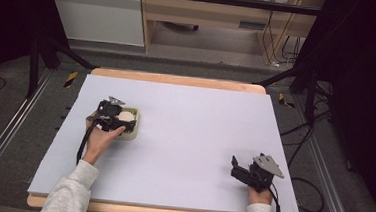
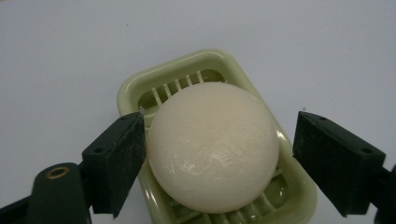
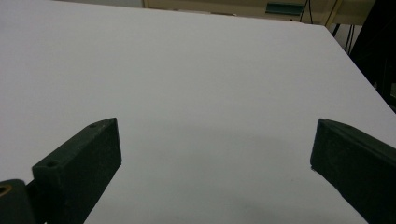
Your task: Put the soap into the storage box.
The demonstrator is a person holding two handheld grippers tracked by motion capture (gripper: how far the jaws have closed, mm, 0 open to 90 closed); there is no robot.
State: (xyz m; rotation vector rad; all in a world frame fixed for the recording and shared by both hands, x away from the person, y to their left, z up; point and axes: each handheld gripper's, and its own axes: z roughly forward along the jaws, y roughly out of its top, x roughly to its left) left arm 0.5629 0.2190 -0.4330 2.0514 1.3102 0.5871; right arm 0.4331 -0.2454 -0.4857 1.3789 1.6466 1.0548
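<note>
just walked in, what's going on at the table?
A person holds tongs in each hand. The left tongs are open around a round white soap that sits in a pale green dish on the left of the white table. One jaw is at the soap's side and the other stands off it, so nothing is gripped. The right tongs are open and idle near the table's front right edge, with nothing between the jaws.
</note>
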